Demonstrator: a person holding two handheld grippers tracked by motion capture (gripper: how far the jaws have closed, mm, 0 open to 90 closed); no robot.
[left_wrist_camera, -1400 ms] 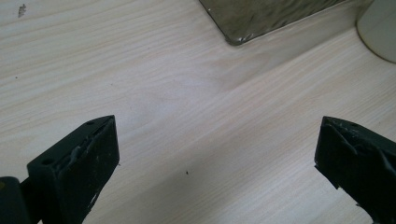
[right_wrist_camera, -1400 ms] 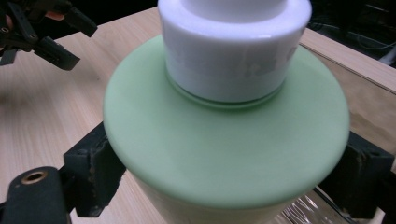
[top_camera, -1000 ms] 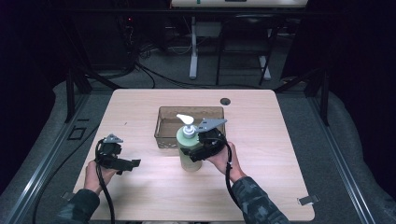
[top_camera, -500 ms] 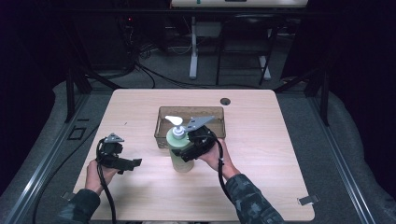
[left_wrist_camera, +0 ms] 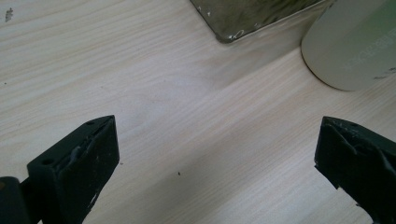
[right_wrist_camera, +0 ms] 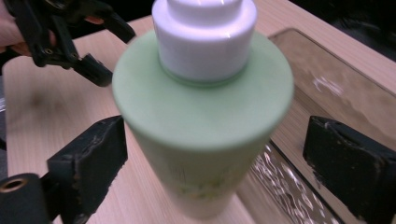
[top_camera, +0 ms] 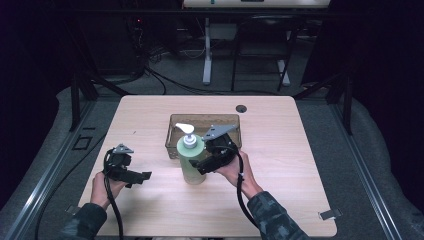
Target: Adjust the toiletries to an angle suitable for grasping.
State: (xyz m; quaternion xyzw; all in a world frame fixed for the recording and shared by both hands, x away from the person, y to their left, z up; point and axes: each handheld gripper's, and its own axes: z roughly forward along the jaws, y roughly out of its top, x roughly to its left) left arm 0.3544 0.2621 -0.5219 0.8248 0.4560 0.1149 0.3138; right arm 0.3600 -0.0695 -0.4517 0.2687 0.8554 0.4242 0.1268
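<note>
With its jaws spread wide around the green pump bottle [top_camera: 192, 162], seemingly untouching, the right gripper [top_camera: 209, 165] frames a grasp; bottle stands at the tray's [top_camera: 227, 121] seven o'clock; left gripper [top_camera: 136, 176] idles open, empty.

No text can be read anywhere. The pale green pump bottle [left_wrist_camera: 359, 44] bears faint grey print on its side in the left gripper view, too blurred to make out. In the right gripper view a smudged pattern low on its body [right_wrist_camera: 201, 184] gives no letters either.
</note>
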